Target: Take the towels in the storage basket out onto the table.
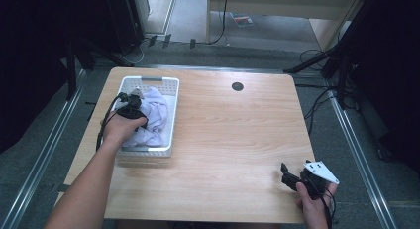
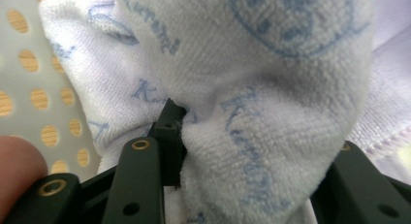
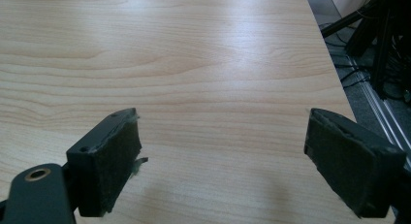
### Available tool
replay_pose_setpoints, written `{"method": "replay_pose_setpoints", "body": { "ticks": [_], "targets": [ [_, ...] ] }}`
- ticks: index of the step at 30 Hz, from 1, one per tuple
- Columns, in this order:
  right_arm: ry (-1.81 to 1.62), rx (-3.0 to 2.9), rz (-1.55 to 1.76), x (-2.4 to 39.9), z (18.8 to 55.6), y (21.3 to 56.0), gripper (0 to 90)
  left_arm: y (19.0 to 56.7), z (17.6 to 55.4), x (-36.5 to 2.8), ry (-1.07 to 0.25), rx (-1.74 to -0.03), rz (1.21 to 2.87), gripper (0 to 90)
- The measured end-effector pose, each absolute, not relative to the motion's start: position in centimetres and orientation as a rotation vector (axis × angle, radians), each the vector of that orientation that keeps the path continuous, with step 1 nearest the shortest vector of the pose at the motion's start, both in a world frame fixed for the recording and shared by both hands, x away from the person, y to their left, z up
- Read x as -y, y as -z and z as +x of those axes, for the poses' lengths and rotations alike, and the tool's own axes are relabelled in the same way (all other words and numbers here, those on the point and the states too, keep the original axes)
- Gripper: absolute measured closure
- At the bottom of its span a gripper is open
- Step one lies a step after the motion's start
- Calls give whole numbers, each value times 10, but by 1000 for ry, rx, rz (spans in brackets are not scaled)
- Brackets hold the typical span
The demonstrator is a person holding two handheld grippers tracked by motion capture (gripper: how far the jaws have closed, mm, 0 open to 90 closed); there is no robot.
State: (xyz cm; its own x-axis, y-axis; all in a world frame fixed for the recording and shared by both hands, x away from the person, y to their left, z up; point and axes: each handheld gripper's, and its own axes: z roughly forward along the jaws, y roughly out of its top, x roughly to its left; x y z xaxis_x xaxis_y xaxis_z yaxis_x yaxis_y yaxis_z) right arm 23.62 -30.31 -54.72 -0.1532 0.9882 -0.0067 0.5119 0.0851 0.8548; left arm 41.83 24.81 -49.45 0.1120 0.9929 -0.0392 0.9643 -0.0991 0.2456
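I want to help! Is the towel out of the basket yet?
Not yet. The left gripper has pinched the white towel, which sits in the white basket. Lifting it out looks like what is left. The right gripper waits open over the bare wooden table.

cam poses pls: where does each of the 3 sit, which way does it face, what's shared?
High view: overhead, facing forward-down on table; forearms, left gripper, right gripper.
Left gripper view: inside basket, jaws pinching towel.
Right gripper view: low over the table's bare wood, jaws apart.
Shared: high and left views both show towel, basket.
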Motion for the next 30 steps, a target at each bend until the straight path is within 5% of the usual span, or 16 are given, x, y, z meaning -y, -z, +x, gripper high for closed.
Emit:
{"method": "replay_pose_setpoints", "body": {
  "ticks": [12,30],
  "targets": [
    [-967,-1734,1487,303,236,547,133,472,412,-258,-154,-1904,2063,576],
    [-975,-1732,1487,303,236,547,133,411,404,-243,-262,-1826,1966,572]
  ]
}}
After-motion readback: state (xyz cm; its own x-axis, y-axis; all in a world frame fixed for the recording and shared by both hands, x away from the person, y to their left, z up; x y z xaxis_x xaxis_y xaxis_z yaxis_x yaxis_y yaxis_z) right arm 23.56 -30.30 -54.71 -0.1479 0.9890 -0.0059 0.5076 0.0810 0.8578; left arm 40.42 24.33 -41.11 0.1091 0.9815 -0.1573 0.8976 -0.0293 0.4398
